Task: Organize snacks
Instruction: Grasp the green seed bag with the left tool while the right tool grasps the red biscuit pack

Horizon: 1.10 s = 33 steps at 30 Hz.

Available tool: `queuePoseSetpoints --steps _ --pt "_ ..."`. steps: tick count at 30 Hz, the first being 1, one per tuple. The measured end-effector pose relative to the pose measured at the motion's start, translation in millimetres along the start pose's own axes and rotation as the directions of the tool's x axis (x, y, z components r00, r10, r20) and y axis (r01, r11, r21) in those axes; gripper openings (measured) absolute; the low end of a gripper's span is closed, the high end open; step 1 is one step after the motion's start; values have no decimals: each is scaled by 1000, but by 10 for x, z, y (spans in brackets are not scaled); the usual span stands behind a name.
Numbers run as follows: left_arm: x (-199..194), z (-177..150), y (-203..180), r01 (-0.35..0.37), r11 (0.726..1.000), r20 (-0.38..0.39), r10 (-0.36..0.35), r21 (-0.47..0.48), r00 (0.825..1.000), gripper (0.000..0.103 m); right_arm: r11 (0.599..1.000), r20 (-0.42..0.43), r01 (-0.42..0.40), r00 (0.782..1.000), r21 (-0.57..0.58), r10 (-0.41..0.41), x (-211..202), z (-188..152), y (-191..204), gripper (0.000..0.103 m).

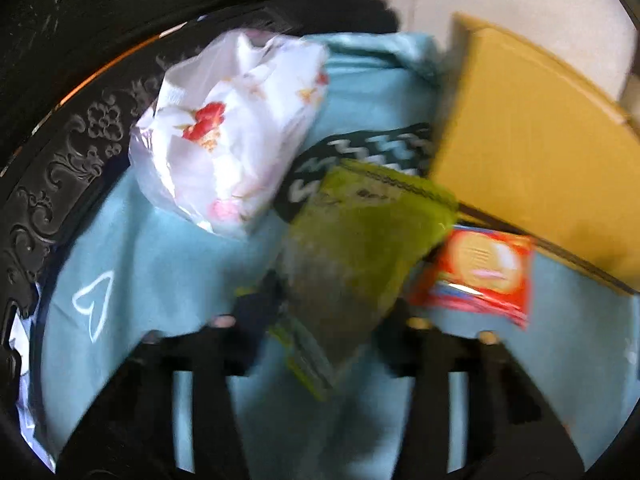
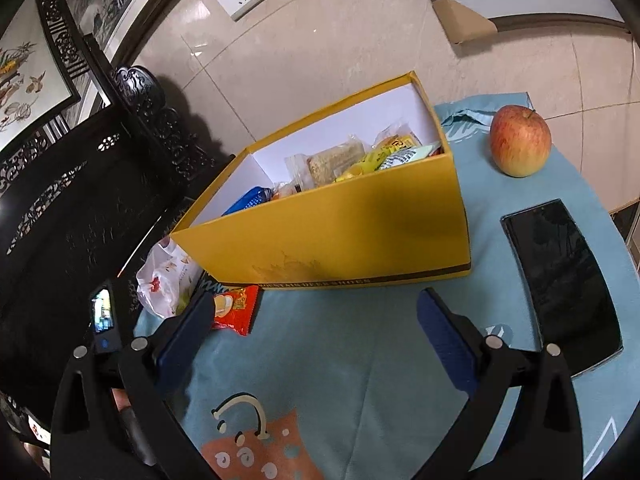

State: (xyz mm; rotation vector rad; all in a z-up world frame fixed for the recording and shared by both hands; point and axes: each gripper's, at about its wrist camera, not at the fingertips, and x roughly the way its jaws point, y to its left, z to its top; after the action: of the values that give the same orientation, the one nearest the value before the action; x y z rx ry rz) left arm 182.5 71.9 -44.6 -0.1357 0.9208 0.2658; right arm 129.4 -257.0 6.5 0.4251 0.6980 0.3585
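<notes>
The left tool (image 1: 320,320) grips a green packet (image 1: 360,240), with the yellow box (image 1: 528,152) at upper right; the right tool (image 2: 316,332) hangs wide, empty.

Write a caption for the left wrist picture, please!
Left tool pinching a green snack packet beside the yellow box.

Left wrist view motion-blurred; green packet's (image 1: 360,236) print unreadable. Yellow box (image 2: 340,228) hid part of red packet (image 2: 234,308); phone (image 2: 568,284) reached right table edge
</notes>
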Motion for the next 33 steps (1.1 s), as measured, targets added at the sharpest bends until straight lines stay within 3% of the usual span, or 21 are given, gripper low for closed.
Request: queuePoseSetpoints --steps 2,4,10,13,17,22,23,24,25,30,33 --pt "-110 -51 -2 45 999 8 -45 -11 999 22 1000 -16 -4 1000 -26 4 28 -23 57 101" --pt "-200 -111 34 104 994 17 -103 -39 994 22 998 -36 -15 999 -69 13 81 -59 153 101" --pt "-342 -320 214 141 985 74 -134 -96 988 21 985 -200 -91 978 -150 60 583 -209 560 101" --pt "-353 -304 221 163 980 85 -154 -110 984 21 976 -237 -78 971 -202 28 928 -221 819 101" --pt "-273 -303 228 163 980 85 -154 -112 984 21 992 -294 -41 956 -120 4 1405 -203 989 101" --pt "-230 -290 275 160 978 78 -150 -136 986 21 990 -281 58 955 -129 -92 1825 -271 1212 100" --pt "-222 -289 281 155 979 77 -145 -136 986 21 987 -281 60 954 -149 -100 1882 -286 1260 94" --pt "-211 -288 286 151 979 74 -142 -134 987 21 980 -263 90 955 -176 -135 1894 -288 1289 72" --pt "-206 -296 291 150 980 70 -142 -134 987 21 978 -273 67 954 -199 -121 1930 -292 1307 47" --pt "-135 -294 281 153 979 54 -147 -133 988 28 992 -312 -21 950 -126 -20 1738 -251 1035 39" --pt "-120 -277 254 149 980 74 -141 -129 987 49 996 -289 -75 956 -45 59 1421 -200 743 27"
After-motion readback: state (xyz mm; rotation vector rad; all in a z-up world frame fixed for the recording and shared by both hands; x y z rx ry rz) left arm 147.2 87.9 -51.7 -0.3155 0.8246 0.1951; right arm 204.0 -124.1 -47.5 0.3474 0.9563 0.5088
